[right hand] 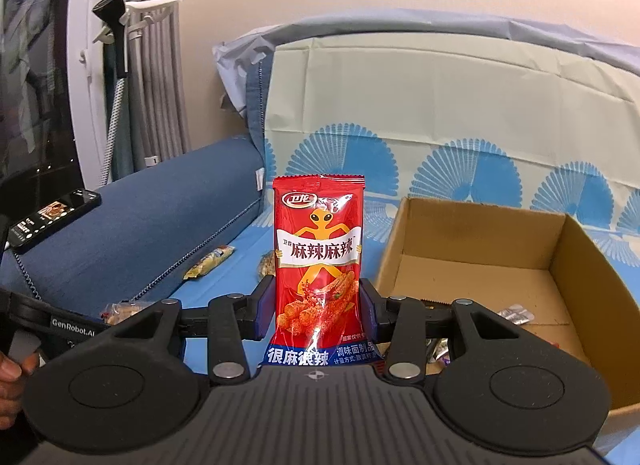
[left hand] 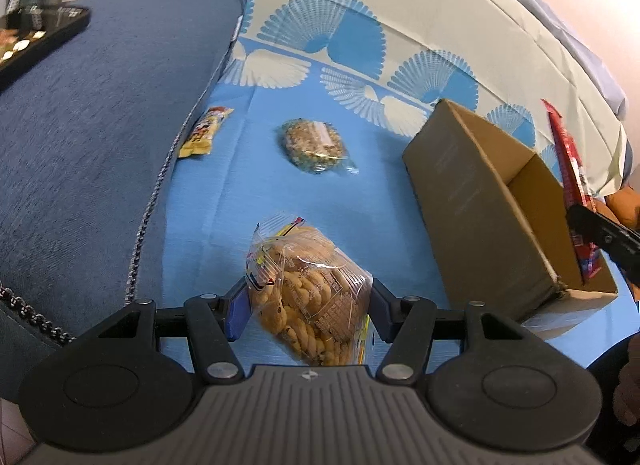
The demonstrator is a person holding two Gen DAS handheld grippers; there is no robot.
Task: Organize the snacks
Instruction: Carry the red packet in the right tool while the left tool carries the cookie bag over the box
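Note:
My left gripper (left hand: 308,307) is shut on a clear bag of twisted cookies (left hand: 308,289), held just above the blue cloth. My right gripper (right hand: 318,311) is shut on a red spicy snack packet (right hand: 318,261), which stands upright between the pads, left of the open cardboard box (right hand: 480,277). In the left wrist view the same red packet (left hand: 570,169) hangs over the box (left hand: 472,201) at the right edge. A clear pack of nuts (left hand: 314,147) and a yellow snack bar (left hand: 204,133) lie on the cloth farther off. Small wrapped snacks (right hand: 516,315) lie inside the box.
A blue sofa cushion (left hand: 100,137) borders the cloth on the left, with a black phone (left hand: 36,37) lying on it. A fan-patterned cloth (right hand: 460,105) drapes the backrest behind. A hand (right hand: 10,377) grips the other gripper's handle at lower left.

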